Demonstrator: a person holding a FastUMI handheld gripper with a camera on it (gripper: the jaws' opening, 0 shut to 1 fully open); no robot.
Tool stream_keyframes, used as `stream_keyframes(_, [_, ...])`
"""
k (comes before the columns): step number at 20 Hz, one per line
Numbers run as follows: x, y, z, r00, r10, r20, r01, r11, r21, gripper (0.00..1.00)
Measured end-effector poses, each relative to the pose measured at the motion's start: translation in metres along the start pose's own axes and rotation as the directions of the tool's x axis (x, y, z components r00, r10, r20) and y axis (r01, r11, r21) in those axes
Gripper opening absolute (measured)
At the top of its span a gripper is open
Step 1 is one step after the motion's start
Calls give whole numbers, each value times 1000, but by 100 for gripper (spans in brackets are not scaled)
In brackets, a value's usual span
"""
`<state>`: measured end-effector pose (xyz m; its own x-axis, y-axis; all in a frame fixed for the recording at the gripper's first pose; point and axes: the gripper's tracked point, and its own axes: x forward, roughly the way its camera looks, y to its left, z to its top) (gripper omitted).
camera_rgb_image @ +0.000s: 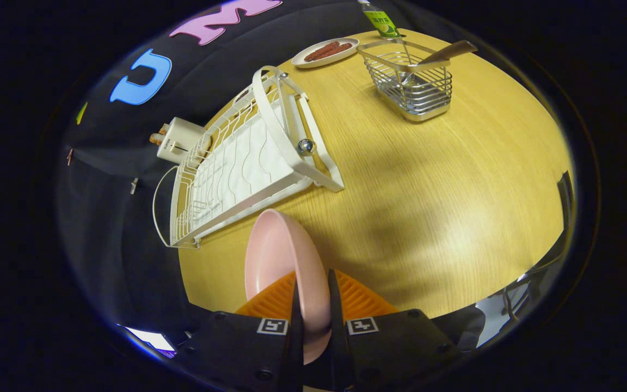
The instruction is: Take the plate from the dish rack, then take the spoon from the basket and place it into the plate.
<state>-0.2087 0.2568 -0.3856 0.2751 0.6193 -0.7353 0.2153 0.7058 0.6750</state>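
Note:
A pink plate stands on edge between my fingers, held above the wooden table. My gripper is shut on the plate's rim, one finger on each face. Just beyond the plate lies the white dish rack, with nothing in its slots. Farther off, past the rack to the right, a wire basket holds a spoon whose wooden handle leans out over the basket's rim.
A small white plate with sausages sits beyond the rack, with a green-labelled bottle behind the basket. A white box-shaped appliance stands off the rack's far left side. Bare table stretches right of the plate.

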Motion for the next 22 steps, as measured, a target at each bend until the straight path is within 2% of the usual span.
stream_keyframes(3, [3, -1, 6, 1000, -1, 21, 1, 1000, 18, 25])
stream_keyframes(5, [4, -16, 10, 996, -77, 39, 79, 996, -45, 28])
stream_keyframes(7, [2, -17, 16, 994, -96, 54, 100, 992, -75, 28])
stream_keyframes(9, [1, -11, 17, 996, -74, 57, 78, 994, -79, 42])
stream_keyframes(11, [-2, -14, 17, 994, -85, 63, 92, 988, -128, 61])
stream_keyframes(16, [-31, -11, 43, 991, -33, 130, 64, 969, -238, 91])
stream_keyframes(18, [-55, -9, 59, 984, -1, 178, 54, 954, -294, 97])
stream_keyframes(19, [-70, -8, 70, 977, 19, 211, 50, 948, -314, 98])
stream_keyframes(22, [-124, -4, 128, 920, 75, 385, 74, 930, -359, 97])
